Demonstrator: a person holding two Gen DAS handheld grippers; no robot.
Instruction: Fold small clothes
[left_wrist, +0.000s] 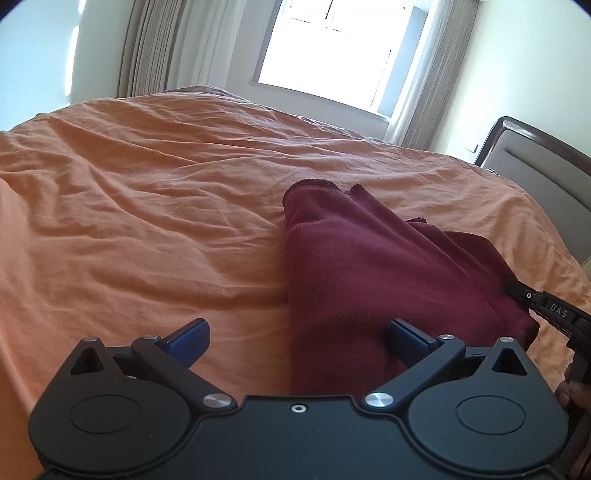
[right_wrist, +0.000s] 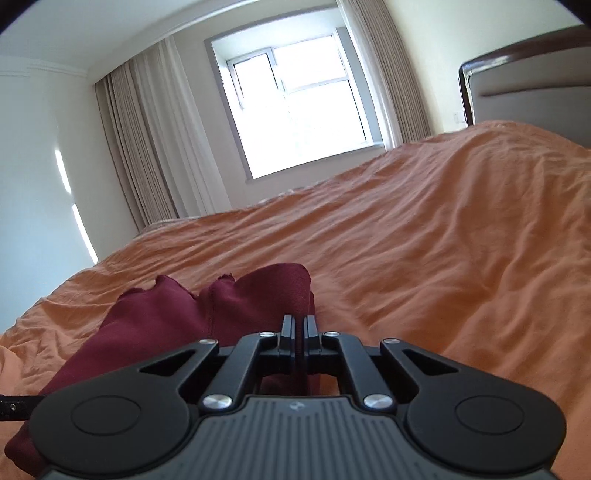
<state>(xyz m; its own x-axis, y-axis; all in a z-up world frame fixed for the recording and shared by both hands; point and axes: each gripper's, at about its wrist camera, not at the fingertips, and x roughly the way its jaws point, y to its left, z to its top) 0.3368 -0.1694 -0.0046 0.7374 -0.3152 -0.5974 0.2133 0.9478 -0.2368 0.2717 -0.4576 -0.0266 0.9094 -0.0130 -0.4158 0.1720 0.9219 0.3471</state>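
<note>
A dark red garment (left_wrist: 354, 280) lies on the orange bed sheet (left_wrist: 147, 206), folded lengthwise with its raw hem at the far end. My left gripper (left_wrist: 297, 339) is open, its blue-padded fingers (left_wrist: 190, 338) spread over the garment's near left edge and the sheet. My right gripper (right_wrist: 299, 325) is shut on the garment's (right_wrist: 166, 325) near right edge, with red cloth pinched between the black fingers. Its tip shows in the left wrist view (left_wrist: 517, 290) at the garment's right edge.
The orange sheet is wrinkled and covers the whole bed. A padded headboard (left_wrist: 546, 173) with a dark wood frame stands at the right. A bright window (right_wrist: 299, 103) with beige curtains (right_wrist: 147, 147) lies beyond the bed.
</note>
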